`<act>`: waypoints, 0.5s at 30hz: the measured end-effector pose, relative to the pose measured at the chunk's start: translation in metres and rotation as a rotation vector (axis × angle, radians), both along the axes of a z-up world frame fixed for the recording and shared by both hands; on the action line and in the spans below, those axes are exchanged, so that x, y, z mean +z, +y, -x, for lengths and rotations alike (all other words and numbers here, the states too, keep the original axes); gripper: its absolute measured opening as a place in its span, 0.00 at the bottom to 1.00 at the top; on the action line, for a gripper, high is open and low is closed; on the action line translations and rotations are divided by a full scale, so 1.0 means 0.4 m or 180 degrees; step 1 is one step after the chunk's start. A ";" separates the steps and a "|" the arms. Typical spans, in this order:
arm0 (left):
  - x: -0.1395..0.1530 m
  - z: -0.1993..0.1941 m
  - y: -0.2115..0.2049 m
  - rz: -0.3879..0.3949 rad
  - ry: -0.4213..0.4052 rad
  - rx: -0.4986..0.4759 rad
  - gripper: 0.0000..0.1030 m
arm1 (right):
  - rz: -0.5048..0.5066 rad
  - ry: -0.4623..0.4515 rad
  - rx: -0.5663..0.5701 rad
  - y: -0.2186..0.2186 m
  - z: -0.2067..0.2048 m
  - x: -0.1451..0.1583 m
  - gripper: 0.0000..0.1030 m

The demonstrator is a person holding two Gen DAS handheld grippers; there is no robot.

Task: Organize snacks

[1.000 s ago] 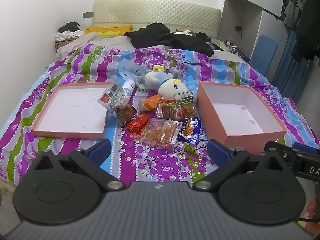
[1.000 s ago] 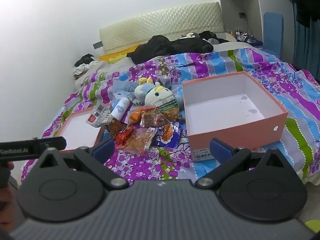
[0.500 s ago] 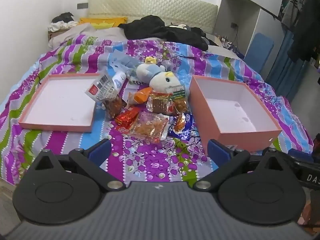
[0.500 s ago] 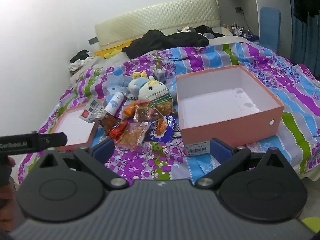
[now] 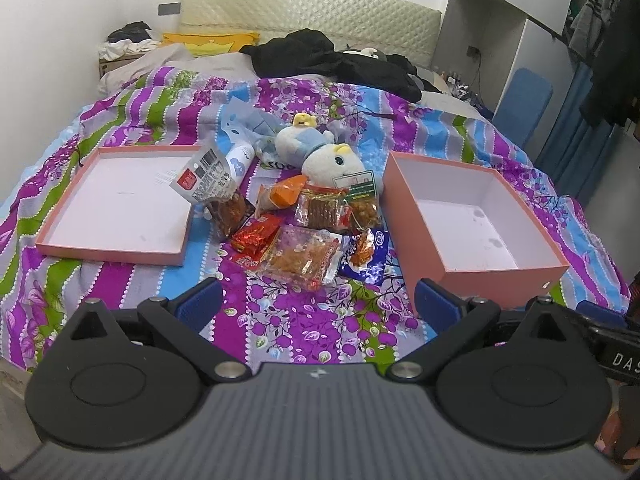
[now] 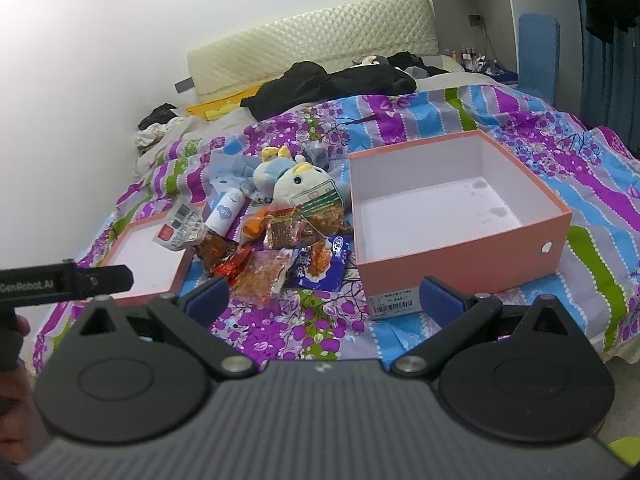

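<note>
Both tools, left tool [image 5: 316, 304] and right tool [image 6: 324, 298], spread wide, gripping nothing, above the bed [image 5: 304, 320]. Snack packets [image 5: 304, 228] heaped at 12 o'clock, between lid [image 5: 116, 196] at 10 and box [image 5: 472, 216] at 2.

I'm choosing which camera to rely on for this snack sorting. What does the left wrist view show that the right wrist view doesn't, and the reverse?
Only the left wrist view shows the whole shallow lid and the hanging clothes. Only the right wrist view shows the deep box's white label, its side hole, and a hand at the edge. Both show the snack pile, the plush toy, and open, empty grippers.
</note>
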State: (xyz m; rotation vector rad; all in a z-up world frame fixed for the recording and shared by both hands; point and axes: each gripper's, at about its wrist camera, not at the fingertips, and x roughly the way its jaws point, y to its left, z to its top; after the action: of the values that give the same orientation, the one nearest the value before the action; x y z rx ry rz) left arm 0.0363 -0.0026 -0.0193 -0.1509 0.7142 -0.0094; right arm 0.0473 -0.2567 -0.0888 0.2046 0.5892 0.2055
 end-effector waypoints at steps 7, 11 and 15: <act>-0.002 0.006 0.001 0.0004 -0.0007 -0.0005 1.00 | -0.0003 -0.0019 0.0002 -0.003 -0.002 0.006 1.00; 0.001 0.007 -0.001 0.0001 -0.0009 -0.0004 1.00 | -0.0005 -0.0021 -0.0001 -0.002 -0.001 0.004 1.00; 0.000 0.008 -0.001 0.0002 -0.0009 -0.0003 1.00 | -0.0007 -0.0033 0.0007 -0.001 0.003 0.003 1.00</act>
State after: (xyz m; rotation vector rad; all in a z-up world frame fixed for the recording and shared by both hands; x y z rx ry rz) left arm 0.0331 -0.0030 -0.0192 -0.1512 0.7116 -0.0107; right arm 0.0460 -0.2572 -0.0876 0.2049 0.5788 0.2090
